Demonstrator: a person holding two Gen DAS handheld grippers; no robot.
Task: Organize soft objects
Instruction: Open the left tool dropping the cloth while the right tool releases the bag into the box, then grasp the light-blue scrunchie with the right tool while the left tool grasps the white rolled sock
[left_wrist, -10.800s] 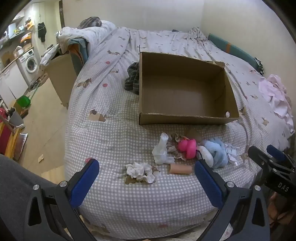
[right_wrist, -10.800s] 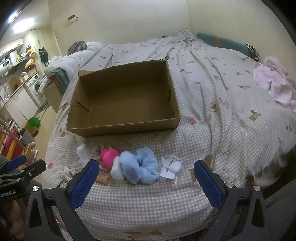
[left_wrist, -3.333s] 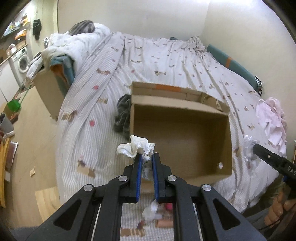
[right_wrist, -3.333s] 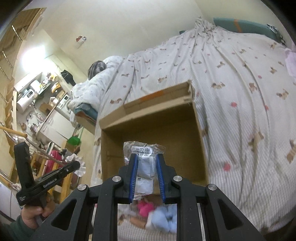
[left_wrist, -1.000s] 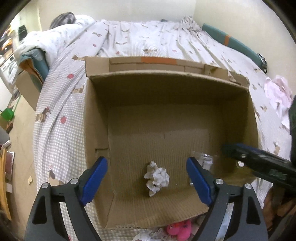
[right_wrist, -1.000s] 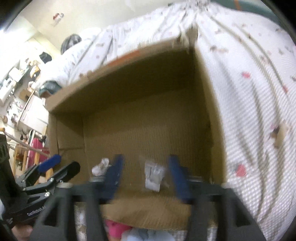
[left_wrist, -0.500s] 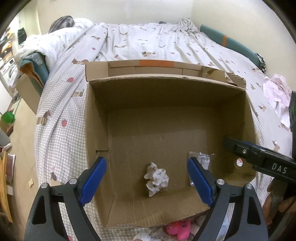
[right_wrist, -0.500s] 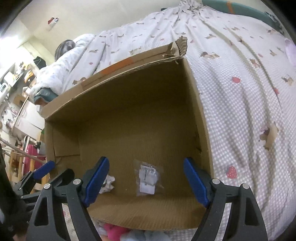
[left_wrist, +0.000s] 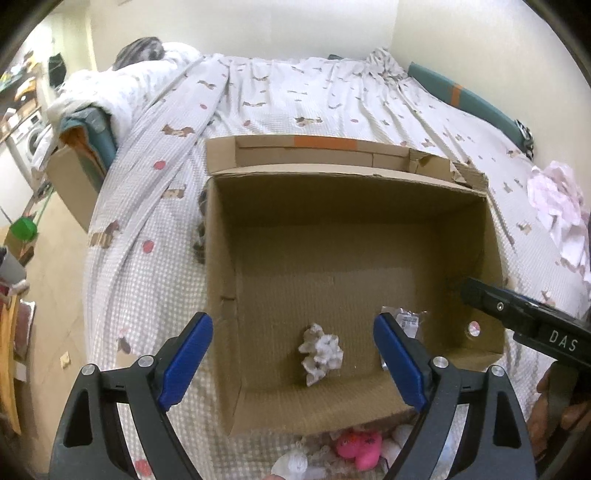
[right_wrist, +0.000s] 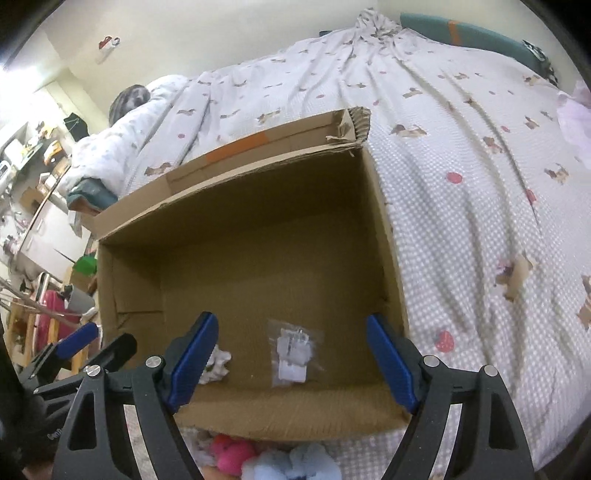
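Crumpled tissue (left_wrist: 320, 349) and plastic packet (right_wrist: 294, 350) lying inside cardboard box (left_wrist: 221, 280). Left gripper (left_wrist: 293, 363) and right gripper (right_wrist: 291, 360) spread, empty. Advised: retreat toward six o'clock, targeting pink toy (left_wrist: 360, 447).

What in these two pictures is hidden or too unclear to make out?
- Packet label: print too small, both views.
- Pink toy: left view, partly hidden behind the box front wall; cut by the bottom edge in the right view.
- Blue fluffy thing: right view, cut off by the bottom edge.
- Dark cloth: left view, mostly hidden behind the box's left wall.
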